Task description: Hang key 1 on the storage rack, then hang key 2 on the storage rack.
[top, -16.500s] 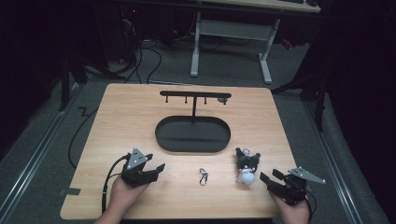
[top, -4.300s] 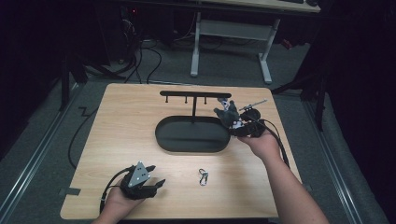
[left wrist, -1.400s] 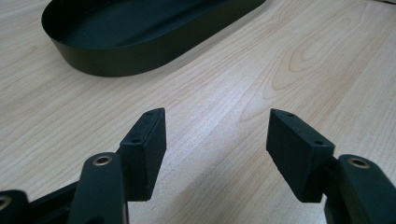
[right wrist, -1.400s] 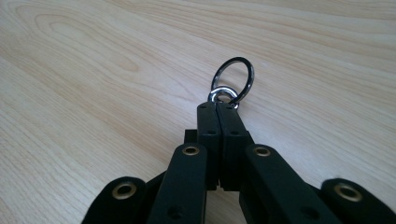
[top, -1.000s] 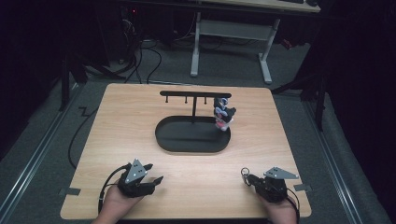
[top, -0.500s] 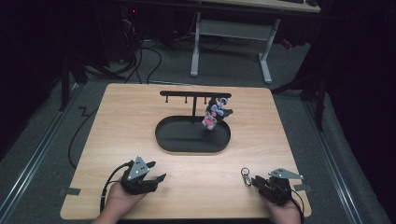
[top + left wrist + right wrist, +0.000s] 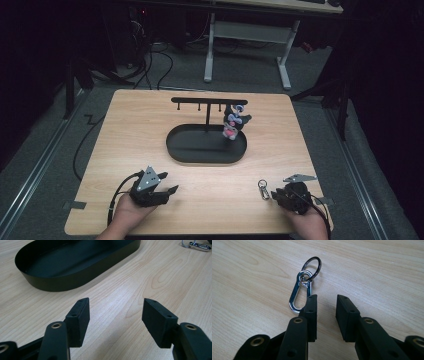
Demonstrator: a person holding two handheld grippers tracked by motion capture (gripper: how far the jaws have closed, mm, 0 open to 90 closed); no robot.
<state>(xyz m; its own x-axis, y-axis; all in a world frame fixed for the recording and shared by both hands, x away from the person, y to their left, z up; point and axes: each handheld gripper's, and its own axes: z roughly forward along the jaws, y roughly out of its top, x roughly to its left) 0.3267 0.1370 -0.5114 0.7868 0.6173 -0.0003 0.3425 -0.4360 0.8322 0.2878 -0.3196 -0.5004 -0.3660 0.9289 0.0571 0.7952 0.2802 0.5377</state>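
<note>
The work in hand looks like hanging small things on the black rack that is standing in the oval tray at the middle of the high view. One piece seems done — a small plush charm is hanging from the rack's right end, dangling over the tray's right part.

What is left is the silver carabiner keyring. It is lying flat on the desk, at the lower right of the high view, not yet lifted. The right gripper is sitting just behind it: in the right gripper view the clip is lying at upper centre, its dark ring pointing away, and its near end is just beside the tip of the left-hand jaw, whether touching I cannot tell. The jaws have just been opening and are standing released, a narrow gap between them, with bare wood in that gap and no part of the clip between them.

The left gripper is resting at the lower left of the high view, its jaws spread wide and grasping nothing, pointing toward the tray's near wall — idle, as far as I can judge.

So roughly half is finished: the keyring is waiting to be pinched, carried up to the rack and hooked on a free peg.
</note>
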